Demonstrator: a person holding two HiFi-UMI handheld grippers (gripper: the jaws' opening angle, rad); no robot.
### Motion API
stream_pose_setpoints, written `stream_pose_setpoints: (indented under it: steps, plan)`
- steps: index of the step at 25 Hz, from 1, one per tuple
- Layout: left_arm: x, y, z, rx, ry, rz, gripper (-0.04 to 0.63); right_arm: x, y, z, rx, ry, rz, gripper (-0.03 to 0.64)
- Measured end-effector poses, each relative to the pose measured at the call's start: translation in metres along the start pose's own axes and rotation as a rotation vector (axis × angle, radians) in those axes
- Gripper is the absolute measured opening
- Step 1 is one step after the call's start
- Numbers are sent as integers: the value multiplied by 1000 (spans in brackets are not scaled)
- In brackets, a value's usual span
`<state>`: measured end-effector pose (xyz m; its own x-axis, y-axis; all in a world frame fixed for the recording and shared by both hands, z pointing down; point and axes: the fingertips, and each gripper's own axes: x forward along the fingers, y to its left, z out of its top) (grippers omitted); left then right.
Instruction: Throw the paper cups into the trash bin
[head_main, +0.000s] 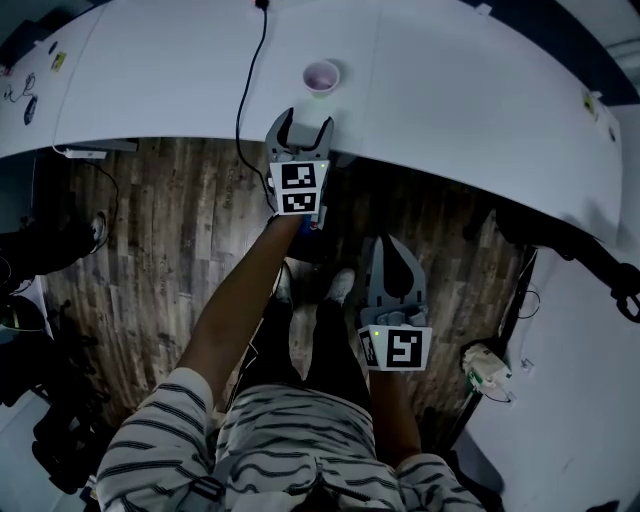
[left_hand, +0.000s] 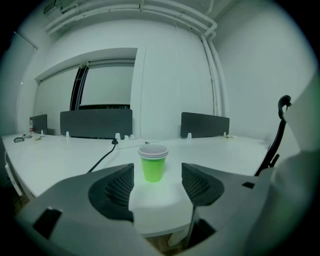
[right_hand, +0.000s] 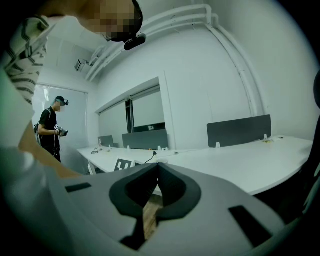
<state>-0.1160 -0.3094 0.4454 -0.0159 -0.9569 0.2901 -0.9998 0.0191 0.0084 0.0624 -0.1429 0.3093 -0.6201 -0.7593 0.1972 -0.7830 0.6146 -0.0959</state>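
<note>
A paper cup (head_main: 321, 77) stands upright on the white table (head_main: 180, 80), a little back from its front edge. In the left gripper view the cup (left_hand: 153, 163) looks green with a white rim. My left gripper (head_main: 303, 128) hovers at the table's edge just short of the cup, jaws open and nothing between them; the cup sits beyond the fingertips (left_hand: 125, 182). My right gripper (head_main: 392, 258) hangs lower over the wooden floor, jaws shut and empty (right_hand: 156, 167). No trash bin shows in any view.
A black cable (head_main: 250, 90) runs across the table to the left of the cup. Grey desk dividers (left_hand: 96, 122) stand along the far side. A black chair (head_main: 560, 240) is at the right. Another person (right_hand: 52, 127) stands far off.
</note>
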Motion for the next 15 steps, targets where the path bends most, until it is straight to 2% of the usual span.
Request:
stream_pose_setpoints:
  steps: [7,15]
  plan:
    - [39,6,-9,26,27,0,317,2,-6,-7,2,8,-14,9]
    - [70,15,-27,18,96,9,331,0,-7,-9,-7,23,-13,9]
